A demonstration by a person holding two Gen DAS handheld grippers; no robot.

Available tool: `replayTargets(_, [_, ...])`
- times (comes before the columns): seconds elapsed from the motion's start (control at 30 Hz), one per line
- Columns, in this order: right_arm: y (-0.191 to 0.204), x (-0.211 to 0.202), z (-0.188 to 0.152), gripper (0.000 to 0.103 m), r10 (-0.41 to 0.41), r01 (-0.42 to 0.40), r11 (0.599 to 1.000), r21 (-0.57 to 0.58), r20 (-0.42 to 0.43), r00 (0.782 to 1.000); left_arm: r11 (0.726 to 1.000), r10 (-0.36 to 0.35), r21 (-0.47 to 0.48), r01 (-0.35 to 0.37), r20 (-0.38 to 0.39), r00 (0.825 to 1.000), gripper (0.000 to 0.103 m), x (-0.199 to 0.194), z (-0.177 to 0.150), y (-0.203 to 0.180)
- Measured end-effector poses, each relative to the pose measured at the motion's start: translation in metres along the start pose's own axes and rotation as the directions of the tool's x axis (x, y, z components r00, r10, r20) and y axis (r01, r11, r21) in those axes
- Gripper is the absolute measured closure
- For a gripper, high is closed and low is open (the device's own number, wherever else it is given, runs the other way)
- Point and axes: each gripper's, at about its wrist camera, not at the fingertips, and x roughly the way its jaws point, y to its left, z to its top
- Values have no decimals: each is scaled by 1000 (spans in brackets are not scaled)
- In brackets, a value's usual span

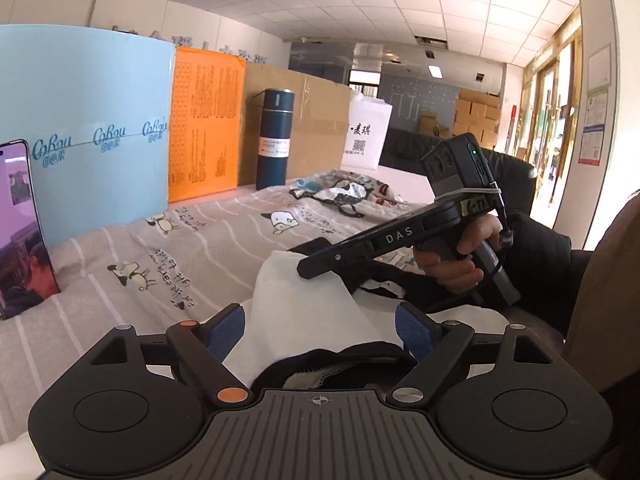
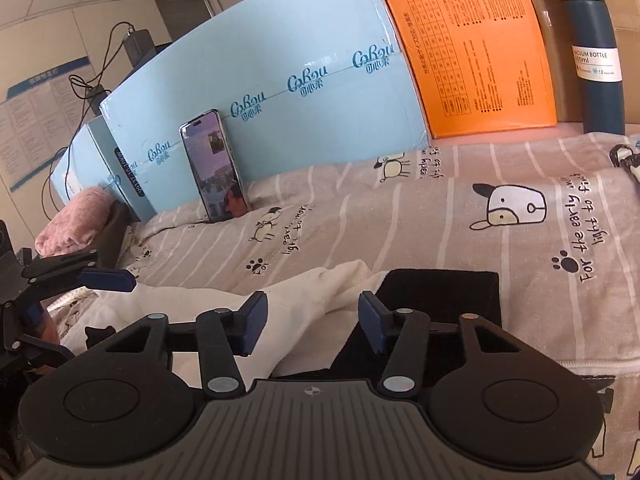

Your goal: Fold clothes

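A white garment (image 1: 304,320) with a black collar (image 1: 340,360) lies crumpled on the striped cartoon-dog sheet (image 1: 160,240). My left gripper (image 1: 320,334) is open wide, its blue pads (image 1: 226,332) on either side of the white cloth without pressing it. In the right wrist view the white cloth (image 2: 312,300) runs under my right gripper (image 2: 312,326), beside a black part of the garment (image 2: 440,300); its jaws stand apart and open. The left gripper (image 2: 68,296) shows at the far left. A hand holds the right gripper (image 1: 308,268) side-on, tips at the cloth.
A phone (image 2: 214,168) leans on a light blue box (image 2: 280,100) at the back. An orange box (image 2: 472,40), a dark blue vacuum bottle (image 2: 592,52), a cardboard box (image 1: 316,128) and a white bag (image 1: 366,136) line the far edge. A pink fluffy item (image 2: 76,220) lies left.
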Motion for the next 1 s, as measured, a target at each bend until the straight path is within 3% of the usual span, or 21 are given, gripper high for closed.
replayTargets(0.03, [1,0,-2,91,4,-4,1000,-12,-4,1000,1000,-1,6,1,-11,1000,18,4,-2,-3])
replayTargets(0.07, [5,-4,-3,94,5,-5,999,-33,12,1000,1000,-3,12,3,-22,1000,18,9,-4,-6])
replayTargets(0.2, [17,-24,-5,95,-24,30,997,-78,79,997,1000,-18,-14,18,-8,1000,18,11,-6,-8])
replayTargets(0.3, [20,-27,-12,95,-88,91,993,-75,40,995,999,-22,-37,22,-15,1000,18,13,-6,-8])
replayTargets(0.47, [21,-13,-23,94,-166,163,982,-91,-30,986,999,15,-49,-22,-147,989,16,29,-13,-8])
replayTargets(0.57, [18,-15,-23,81,-173,172,983,-70,-13,985,999,21,-21,-24,-165,986,10,31,-15,-13])
replayTargets(0.63, [16,-20,-22,62,-171,172,985,-26,36,985,999,31,-2,-32,-167,986,8,30,-16,-16])
replayTargets(0.77, [22,-36,-17,59,-148,146,989,22,179,973,998,67,21,-65,-120,991,8,16,-13,-18])
replayTargets(0.83, [32,-42,-19,49,-96,103,995,-21,218,971,995,103,16,-102,-60,993,8,-3,-7,-11])
replayTargets(0.9, [38,-42,-21,39,-33,47,997,-61,212,977,980,201,-11,-201,-3,980,8,-27,-2,1])
replayTargets(0.93, [40,-40,-22,37,-9,24,997,-77,191,982,963,269,-34,-268,19,963,8,-40,-2,7])
replayTargets(1.0, [45,-33,-24,36,11,5,994,-112,144,990,901,429,-95,-422,60,901,8,-71,-7,22])
